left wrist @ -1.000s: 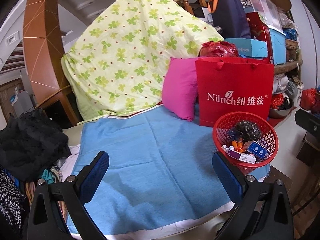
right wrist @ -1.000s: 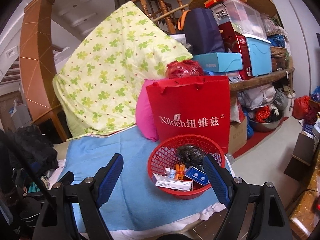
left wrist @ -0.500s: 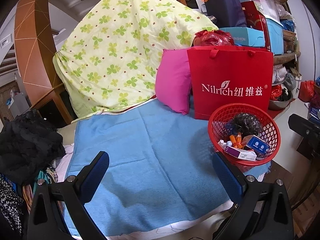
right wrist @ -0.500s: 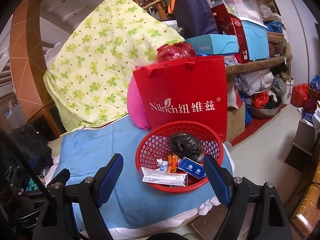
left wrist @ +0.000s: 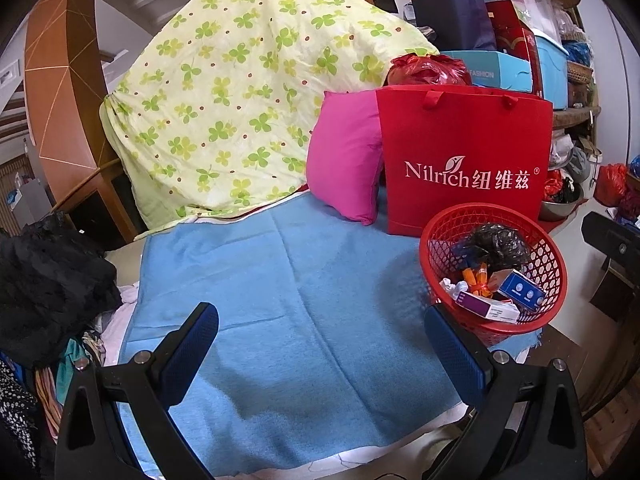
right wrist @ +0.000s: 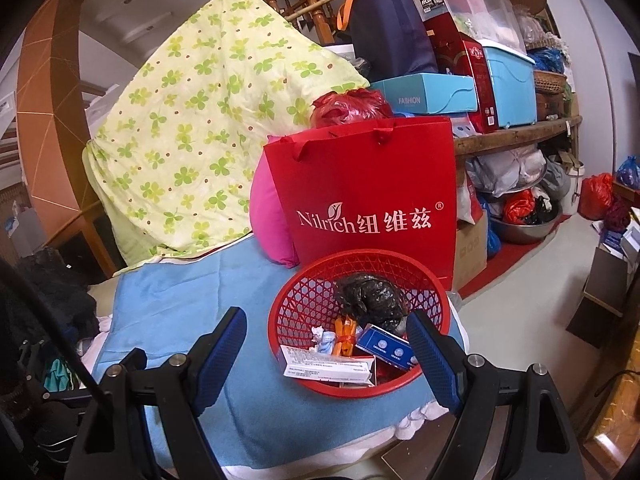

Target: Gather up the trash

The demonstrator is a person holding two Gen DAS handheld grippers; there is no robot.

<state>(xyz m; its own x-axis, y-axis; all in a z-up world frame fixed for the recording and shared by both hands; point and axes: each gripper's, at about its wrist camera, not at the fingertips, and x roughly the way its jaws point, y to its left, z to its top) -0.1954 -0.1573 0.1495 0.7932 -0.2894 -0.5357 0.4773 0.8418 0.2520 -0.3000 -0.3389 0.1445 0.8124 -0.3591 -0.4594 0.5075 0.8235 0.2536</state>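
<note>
The red mesh basket (right wrist: 360,280) on the blue blanket (left wrist: 300,300) holds a crumpled black bag (right wrist: 368,296), orange tubes (right wrist: 345,334) and boxes. The white box (right wrist: 326,368) lies flat, long axis across the view. The left gripper (left wrist: 320,344) and the right gripper (right wrist: 328,348) gape empty.

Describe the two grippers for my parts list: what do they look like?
The left gripper and the right gripper look alike: black angular plastic frames with silver screws, and two fingers faced with textured dark blue pads. A thin black cable crosses the right view's left edge.
</note>
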